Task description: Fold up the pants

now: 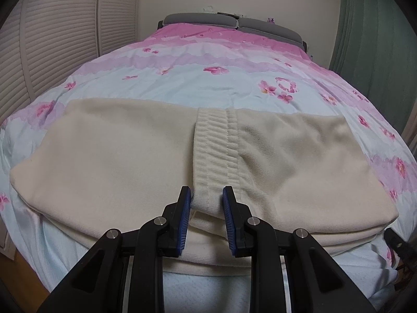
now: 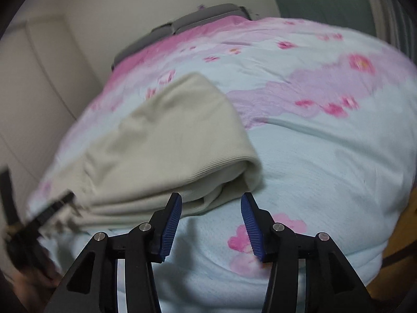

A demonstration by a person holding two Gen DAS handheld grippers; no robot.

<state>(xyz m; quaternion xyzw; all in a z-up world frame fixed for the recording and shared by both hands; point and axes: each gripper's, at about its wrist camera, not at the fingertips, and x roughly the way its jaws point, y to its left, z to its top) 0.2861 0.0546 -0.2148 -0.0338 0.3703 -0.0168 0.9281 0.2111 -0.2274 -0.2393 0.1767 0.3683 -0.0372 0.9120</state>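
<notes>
— Cream fabric: where do the pants [image 1: 130, 156] lie?
— Folded on the floral duvet [image 1: 208, 83]. The left gripper [image 1: 206, 195] is clamped on the end of the ribbed waistband [image 1: 216, 151].
— And the right gripper [image 2: 211, 203]?
— Fingers apart, empty, over bare duvet just beside the pants' folded corner.

Cream knit pants [image 1: 109, 161] lie folded in stacked layers across the near end of a bed [image 1: 213, 83] with a pale-blue, pink-flowered cover. The ribbed elastic waistband [image 1: 216, 151] runs down the middle of the top layer, its near end at the fold's front edge. From the right, the bundle [image 2: 166, 143] shows a rounded folded corner, layers visible.
</notes>
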